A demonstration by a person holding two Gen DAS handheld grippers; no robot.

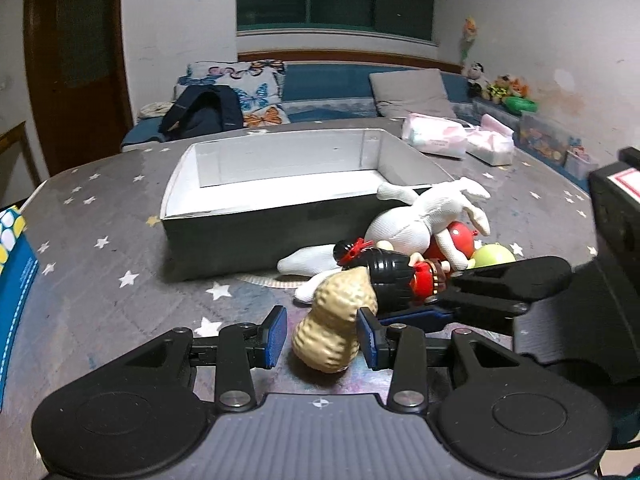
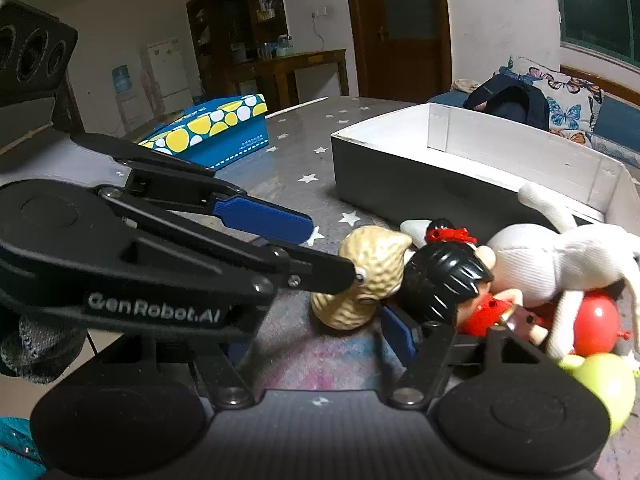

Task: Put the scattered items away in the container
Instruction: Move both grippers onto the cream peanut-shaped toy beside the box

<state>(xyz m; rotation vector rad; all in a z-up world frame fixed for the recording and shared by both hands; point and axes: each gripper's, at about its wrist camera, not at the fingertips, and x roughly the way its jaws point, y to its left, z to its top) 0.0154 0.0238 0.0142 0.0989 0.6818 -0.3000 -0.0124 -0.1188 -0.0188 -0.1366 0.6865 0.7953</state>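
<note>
Nearest the left wrist camera, the left hand-held gripper (image 1: 322, 334) sat low over the bench (image 1: 100, 280), its blue pads spread apart on either side of a tan peanut-shaped toy (image 1: 334, 320). The right pad looked close to the peanut's shell, though whether it touched was hard to tell; the left pad stood clear, so nothing was clamped. From the right, the right hand-held gripper (image 1: 432, 304) reached in just beside the peanut, its fingers apart around a doll with black hair and a red dress (image 1: 394, 276); whether they pressed on it could not be told. Behind the doll lay a white stuffed rabbit (image 1: 420, 220), draped over a red ball toy (image 1: 460, 236), with a green ball (image 1: 494, 254) beside. Farther back stood the empty grey box (image 1: 260, 236) with white inner walls.
</note>
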